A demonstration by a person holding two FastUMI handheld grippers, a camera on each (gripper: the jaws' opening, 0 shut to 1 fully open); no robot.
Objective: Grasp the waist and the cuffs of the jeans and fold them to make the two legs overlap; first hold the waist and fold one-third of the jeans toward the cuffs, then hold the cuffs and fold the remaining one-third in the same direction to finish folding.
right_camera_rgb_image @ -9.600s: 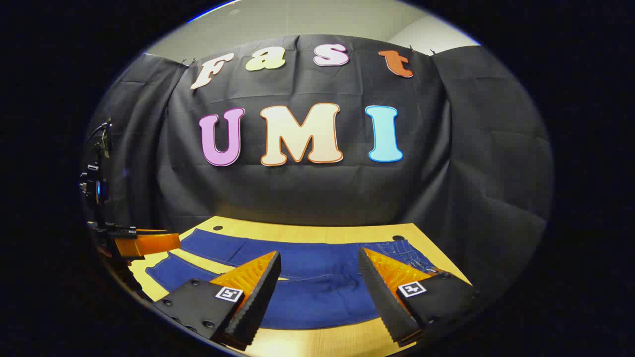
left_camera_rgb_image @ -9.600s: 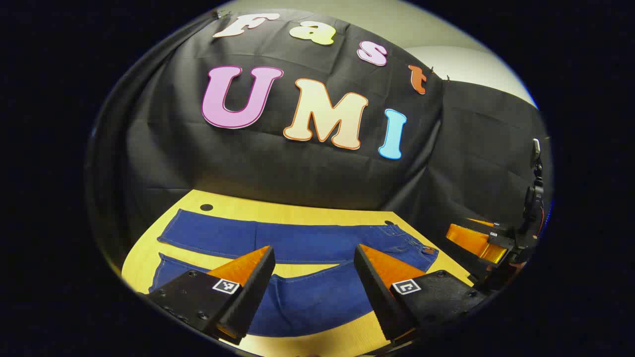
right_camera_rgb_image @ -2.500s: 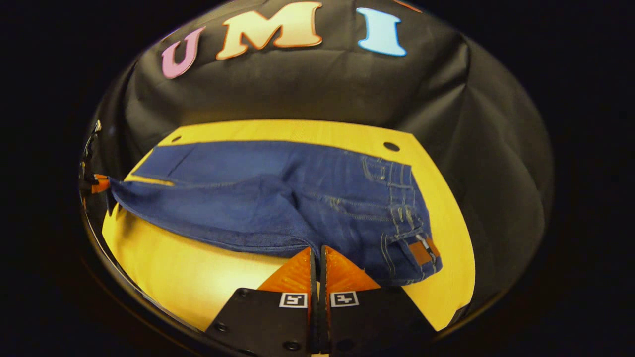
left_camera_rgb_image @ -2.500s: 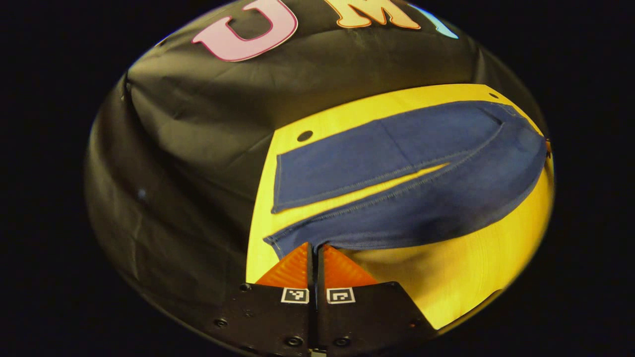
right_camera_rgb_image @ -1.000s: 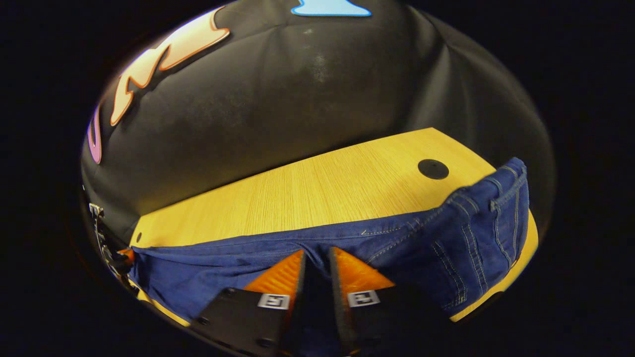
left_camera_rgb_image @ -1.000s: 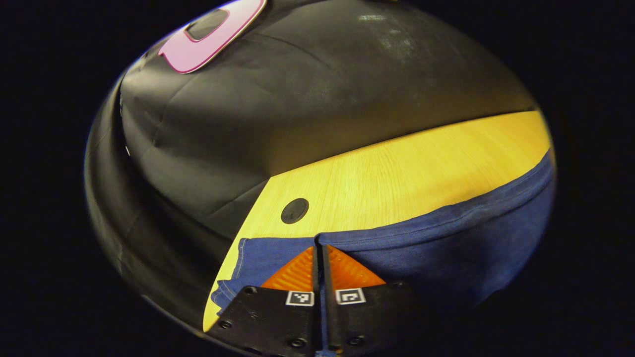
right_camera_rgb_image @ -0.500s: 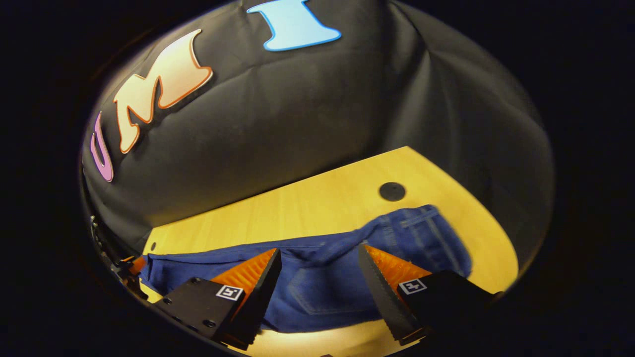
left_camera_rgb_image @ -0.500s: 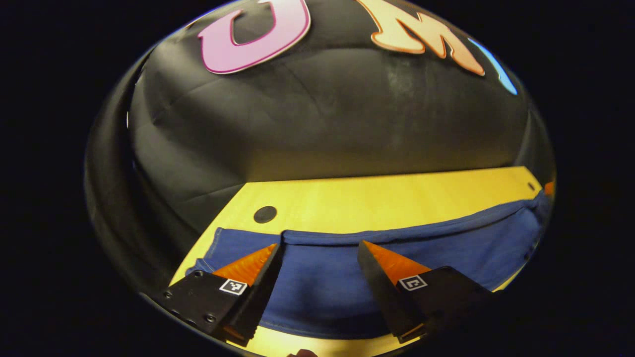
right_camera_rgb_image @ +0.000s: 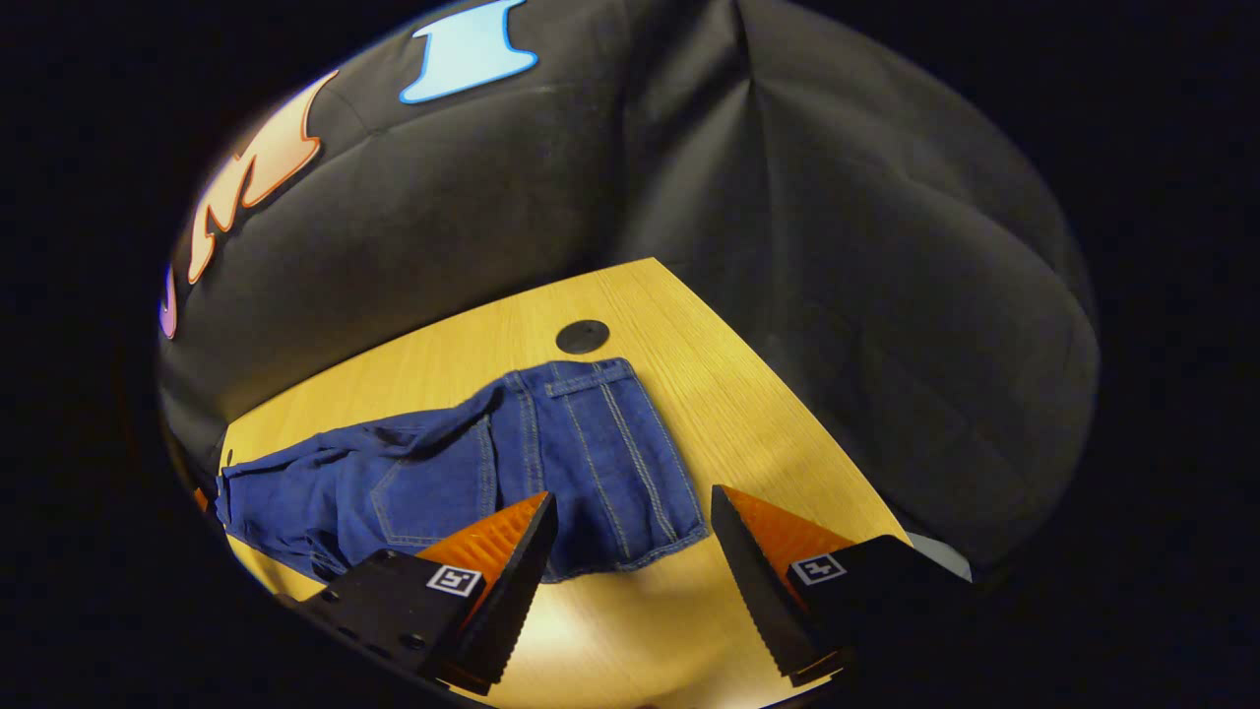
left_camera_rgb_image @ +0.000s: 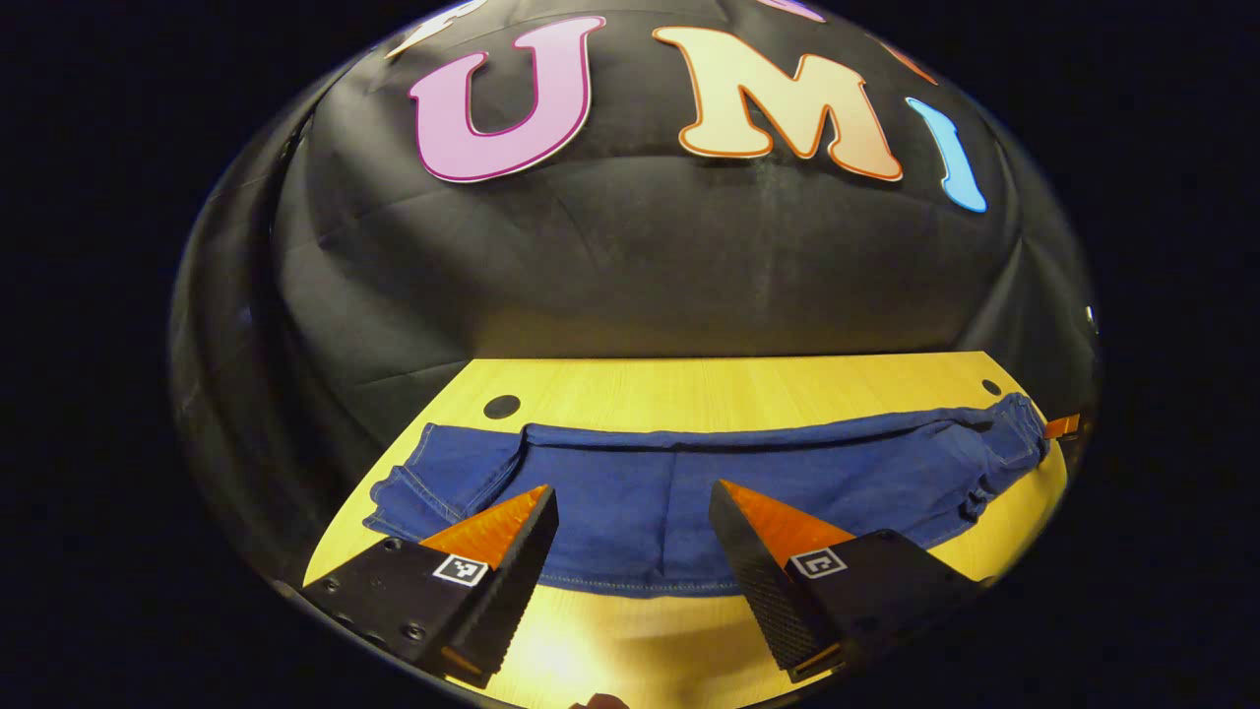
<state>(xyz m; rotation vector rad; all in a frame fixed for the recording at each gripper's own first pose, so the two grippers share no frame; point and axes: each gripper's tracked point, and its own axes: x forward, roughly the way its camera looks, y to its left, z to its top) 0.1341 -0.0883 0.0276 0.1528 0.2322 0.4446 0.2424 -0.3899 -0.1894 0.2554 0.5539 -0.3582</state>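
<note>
Lying flat on the yellow wood-grain table (left_camera_rgb_image: pixel 748 384), the blue denim jeans (left_camera_rgb_image: pixel 689 483) are resting with one leg stacked over the other, so the leg-overlap fold is looking done and the waist fold is judged to be the step in hand. Taking the jeans as the landmark: their long axis is running across the left gripper view, with the hemmed cuffs (left_camera_rgb_image: pixel 413 487) at the left end and the waist at the far right end. A round black hole (left_camera_rgb_image: pixel 501 406) in the table is sitting just beyond the cuff end, and another round black hole (right_camera_rgb_image: pixel 582 337) is sitting just beyond the waist corner in the right gripper view.

The left gripper (left_camera_rgb_image: pixel 630 512) is hovering over the near edge of the jeans, towards the cuff half, its fingers spread wide and gripping nothing. The right gripper (right_camera_rgb_image: pixel 630 517) is hovering just off the waist (right_camera_rgb_image: pixel 630 433) end, likewise released and empty, with the waistband's near corner showing between its fingers and slightly ahead of them.

The relation that is mattering: the waist is lying directly ahead of the right gripper, which is the nearer one, and the fold will be having to travel along the long axis towards the cuffs, probably with the left gripper coming across to take the other waist corner.
</note>
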